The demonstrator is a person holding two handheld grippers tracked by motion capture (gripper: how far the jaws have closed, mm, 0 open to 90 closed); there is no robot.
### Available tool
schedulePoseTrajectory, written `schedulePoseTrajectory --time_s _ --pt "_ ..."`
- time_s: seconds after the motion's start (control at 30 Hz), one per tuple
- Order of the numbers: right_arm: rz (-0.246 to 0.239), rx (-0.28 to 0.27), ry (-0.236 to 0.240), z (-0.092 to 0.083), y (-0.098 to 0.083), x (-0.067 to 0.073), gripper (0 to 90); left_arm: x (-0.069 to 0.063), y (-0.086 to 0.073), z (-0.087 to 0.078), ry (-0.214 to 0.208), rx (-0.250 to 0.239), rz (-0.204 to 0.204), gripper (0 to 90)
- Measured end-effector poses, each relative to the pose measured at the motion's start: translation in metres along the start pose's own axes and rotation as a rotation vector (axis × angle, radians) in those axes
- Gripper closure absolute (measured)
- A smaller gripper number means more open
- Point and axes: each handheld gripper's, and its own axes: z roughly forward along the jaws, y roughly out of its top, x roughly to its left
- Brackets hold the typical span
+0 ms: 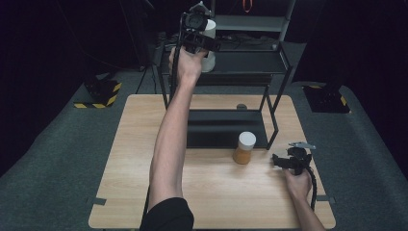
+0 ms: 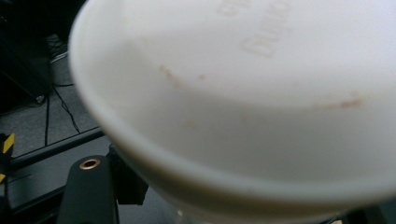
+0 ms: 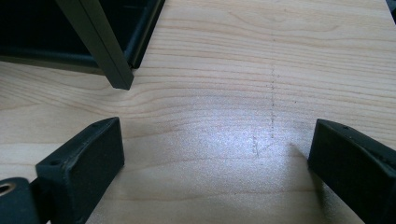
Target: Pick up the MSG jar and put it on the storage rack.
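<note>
So the left gripper is up at the black metal shelf rack, jaws clamped on a white-lidded jar held over the upper shelf; in the left gripper view its smooth round plastic lid has faint orange smears and raised lettering. A second jar, amber with a white cap, stands on the pale wood-grain table. The right gripper rests low over that wood, blocky matte jaws spread wide around nothing.
</note>
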Motion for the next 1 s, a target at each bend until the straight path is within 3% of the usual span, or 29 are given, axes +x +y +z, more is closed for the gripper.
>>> schedulePoseTrajectory --time_s 0.8,0.87,1.0 --pt "0.000 0.000 0.000 0.000 0.000 0.000 2.5 0.004 -0.012 0.006 -0.010 -0.038 -0.008 30.8" --pt "0.000 0.000 0.000 0.000 0.000 0.000 2.5 0.008 -0.012 0.007 -0.031 -0.036 -0.021 26.0" --pt "0.000 0.000 0.000 0.000 0.000 0.000 2.5 0.007 -0.015 0.004 -0.007 -0.045 -0.023 15.6"
